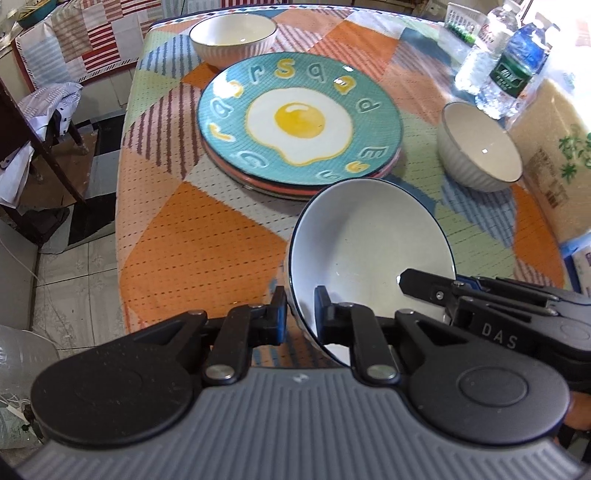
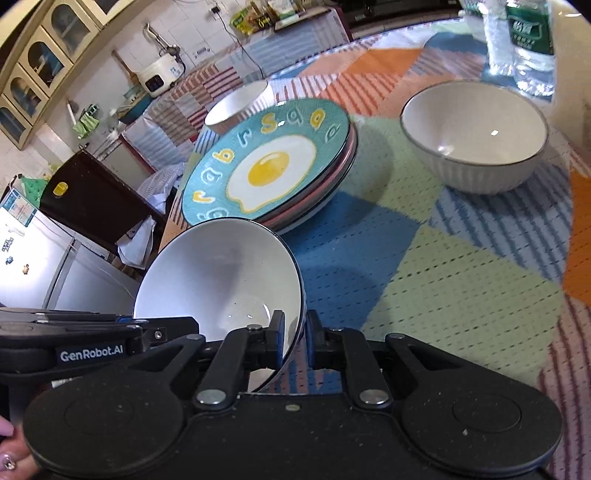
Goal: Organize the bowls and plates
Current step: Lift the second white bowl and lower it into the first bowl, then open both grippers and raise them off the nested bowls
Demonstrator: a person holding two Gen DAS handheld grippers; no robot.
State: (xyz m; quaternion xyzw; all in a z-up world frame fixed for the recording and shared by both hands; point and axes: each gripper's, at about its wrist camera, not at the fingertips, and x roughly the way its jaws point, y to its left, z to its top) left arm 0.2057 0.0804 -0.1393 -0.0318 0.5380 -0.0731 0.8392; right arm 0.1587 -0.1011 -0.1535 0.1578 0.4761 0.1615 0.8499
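I have both the left gripper (image 1: 301, 314) and right gripper (image 2: 295, 338) clamped on the white bowl's (image 1: 369, 251) rim, tilted near the table's (image 1: 207, 236) front edge before the plate stack (image 1: 299, 118). My left view alone shows the rice bag (image 1: 554, 162); my right view alone shows the fridge (image 2: 33, 254).

L gripper (image 1: 301, 314) fingers clamped, R gripper (image 2: 295, 334) fingers clamped, both angled down

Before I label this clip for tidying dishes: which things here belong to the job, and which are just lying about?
Job: held bowl, gripped by left tool and right tool; plate stack; far bowl; right bowl.
Lying about: water bottles; rice bag.
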